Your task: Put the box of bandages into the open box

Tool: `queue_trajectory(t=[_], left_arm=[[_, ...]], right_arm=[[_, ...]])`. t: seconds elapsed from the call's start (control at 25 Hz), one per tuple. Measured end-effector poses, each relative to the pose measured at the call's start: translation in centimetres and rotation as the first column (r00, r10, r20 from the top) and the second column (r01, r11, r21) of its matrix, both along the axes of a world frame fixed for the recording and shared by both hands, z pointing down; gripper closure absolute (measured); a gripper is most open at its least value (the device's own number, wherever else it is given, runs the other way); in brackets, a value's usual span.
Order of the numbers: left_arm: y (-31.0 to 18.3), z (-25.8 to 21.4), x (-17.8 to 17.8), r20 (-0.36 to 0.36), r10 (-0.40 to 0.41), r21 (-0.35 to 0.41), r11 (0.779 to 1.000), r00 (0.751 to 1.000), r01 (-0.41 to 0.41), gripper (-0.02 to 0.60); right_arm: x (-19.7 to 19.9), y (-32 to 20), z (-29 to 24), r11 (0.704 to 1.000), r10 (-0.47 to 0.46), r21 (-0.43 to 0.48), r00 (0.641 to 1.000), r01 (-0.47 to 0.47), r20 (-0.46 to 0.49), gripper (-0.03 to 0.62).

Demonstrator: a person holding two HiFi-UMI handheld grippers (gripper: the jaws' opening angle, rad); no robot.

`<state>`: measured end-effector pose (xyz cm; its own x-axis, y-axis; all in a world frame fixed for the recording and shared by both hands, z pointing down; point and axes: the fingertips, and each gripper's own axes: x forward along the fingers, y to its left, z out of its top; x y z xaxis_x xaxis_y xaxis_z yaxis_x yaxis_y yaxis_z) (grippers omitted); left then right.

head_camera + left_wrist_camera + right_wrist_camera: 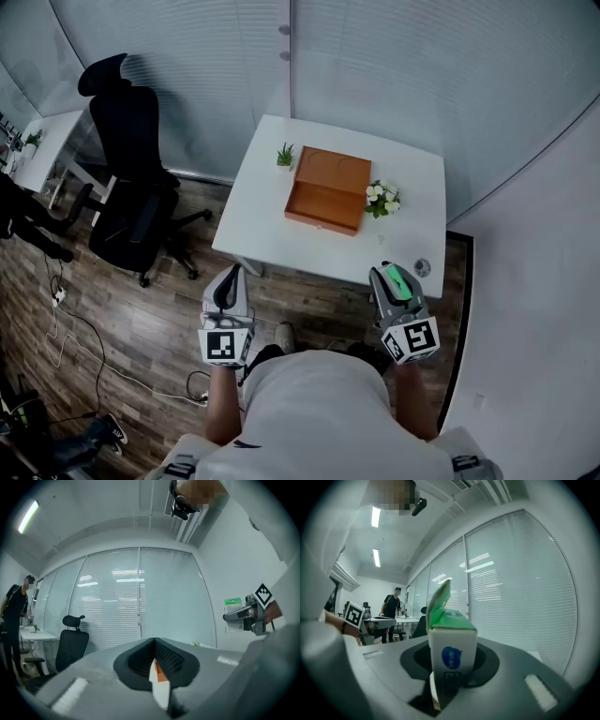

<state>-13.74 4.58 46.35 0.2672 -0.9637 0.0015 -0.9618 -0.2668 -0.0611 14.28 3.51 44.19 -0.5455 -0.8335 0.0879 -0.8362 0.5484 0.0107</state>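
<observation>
1. The right claw (392,281) is closed on the box of bandages (453,651). Its jaws are only partly open and press on the lower end of the carton, so most of it stands free above them.
2. The left claw (225,287) has its jaws together and I see nothing held in it.
3. Both claws hang over the floor in front of the bench (417,230). The open box (325,190), a wooden one, lies in the middle of the bench, well apart from the carton.
4. The green top flap of the carton stands up. If the carton is tilted too much on the way, I think the contents may slide out.
5. The grip is low on thin cardboard. A quick swing can make the carton turn between the jaws or slip, and more pressure can crush it.
6. The flowers (382,197) stand just beside the right end of the open box, and a small plant (285,156) is near its left corner. An approach from the right side may knock the flowers over.
</observation>
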Motion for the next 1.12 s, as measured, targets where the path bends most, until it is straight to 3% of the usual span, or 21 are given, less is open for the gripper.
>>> queue_trajectory(t=[0.6,1.12], left_arm=[[-8.9,0.3,-3.7,0.006,0.071,-0.02,0.997,0.997,-0.071,0.575],[-17.0,0.3,-1.2,-0.021,-0.023,-0.018,1.0,1.0,0.023,0.575]], right_arm=[[-1.9,-8.6,-0.6,0.996,0.087,0.028,0.996,-0.086,-0.032,0.497],[0.5,-19.1,0.5,1.0,0.009,0.013,0.998,-0.008,-0.068,0.497]])
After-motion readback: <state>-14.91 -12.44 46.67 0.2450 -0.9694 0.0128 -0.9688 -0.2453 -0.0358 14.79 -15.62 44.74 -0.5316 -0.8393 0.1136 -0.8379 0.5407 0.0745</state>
